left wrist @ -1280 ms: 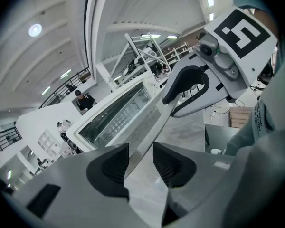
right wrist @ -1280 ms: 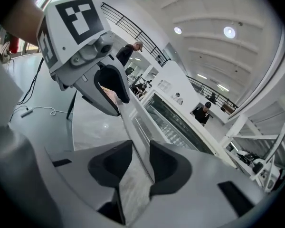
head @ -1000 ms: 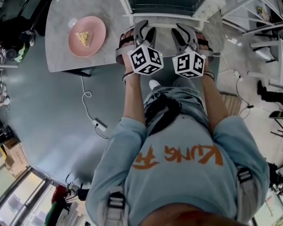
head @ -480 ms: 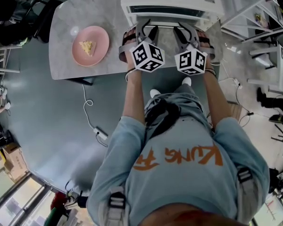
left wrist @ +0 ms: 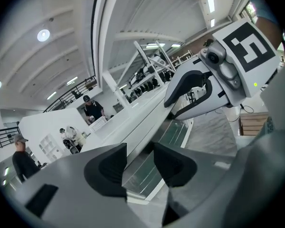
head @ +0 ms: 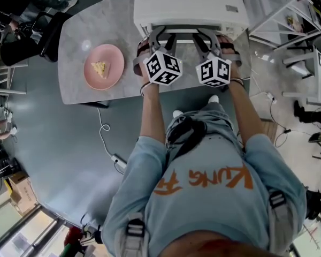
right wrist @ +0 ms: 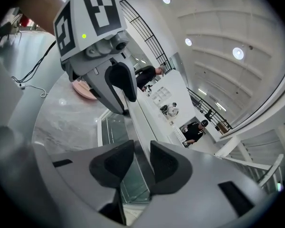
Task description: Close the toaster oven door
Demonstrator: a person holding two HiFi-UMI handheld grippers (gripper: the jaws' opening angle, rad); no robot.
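1. So, head view: the white toaster oven (head: 187, 1) sits at the far edge of the marble table (head: 75, 36), straight ahead of the person. Its door (head: 185, 31) shows only as a narrow strip under the oven's front edge. The left tongs (head: 165, 33) and right tongs (head: 207, 33) reach side by side to that strip, the left at the door's left part and the right at its right part. A pink plate (head: 113, 53) w/ a yellowish piece of food (head: 100, 67) lies on the table left of the oven, apart from both tongs.
2. Left gripper view: the tongs are spread wide and opening. The door's white handle (left wrist: 137, 146) runs btw the two pads, but they don't look to press it, so nothing is pinched. Greenish door glass slants below the handle. The right tongs sit further along the same handle (marker cube at top right). In the background, a person in a dark top and cap (left wrist: 91, 109) stands well off.
3. Right gripper view: the tongs are roughly half spread and closing. The handle lies btw the pads, which look to press it from both sides. The door glass slants away below. The left tongs straddle the handle further along, w/ the pink plate beyond them on the table.
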